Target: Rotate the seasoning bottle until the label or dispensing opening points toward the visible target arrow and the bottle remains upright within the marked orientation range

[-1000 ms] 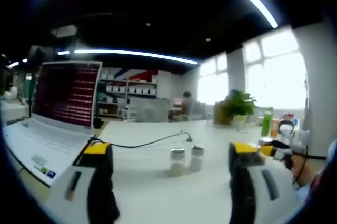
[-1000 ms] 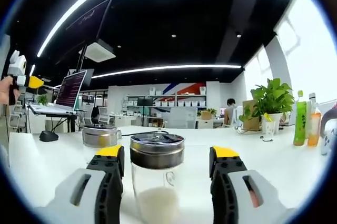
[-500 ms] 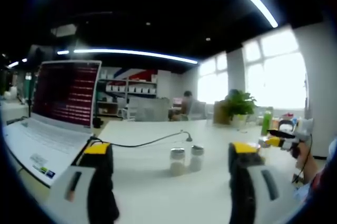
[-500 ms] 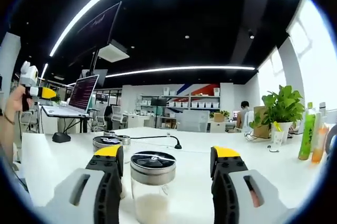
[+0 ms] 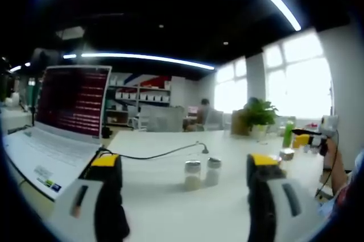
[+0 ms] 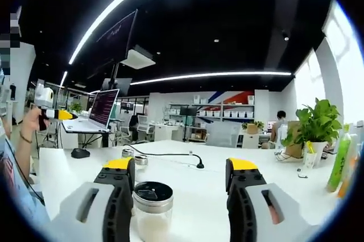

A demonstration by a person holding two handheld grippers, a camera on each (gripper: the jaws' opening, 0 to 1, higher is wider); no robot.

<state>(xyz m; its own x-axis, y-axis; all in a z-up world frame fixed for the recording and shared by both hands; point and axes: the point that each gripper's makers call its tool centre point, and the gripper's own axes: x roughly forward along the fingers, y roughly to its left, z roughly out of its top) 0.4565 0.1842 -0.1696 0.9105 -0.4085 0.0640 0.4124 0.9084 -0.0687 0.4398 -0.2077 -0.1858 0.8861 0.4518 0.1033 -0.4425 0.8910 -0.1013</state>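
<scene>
A white surface (image 6: 187, 196) runs through an open office. In the right gripper view, the right gripper (image 6: 177, 168) stands wide, holding nothing; a seasoning bottle (image 6: 152, 211) with a metal lid stands upright on the surface just below and between its jaws, nearer the left jaw, touching neither. A second bottle (image 6: 138, 161) stands beyond it, by a black cable (image 6: 170, 154). In the left gripper view, the left gripper (image 5: 185, 162) is likewise spread wide and empty, with both bottles side by side ahead on the surface. A laptop (image 5: 57, 122) sits open to its left. Farther off are a potted plant (image 5: 259, 114), bright windows (image 5: 296, 77), shelves (image 6: 222, 103) and ceiling light strips (image 6: 210, 75).
</scene>
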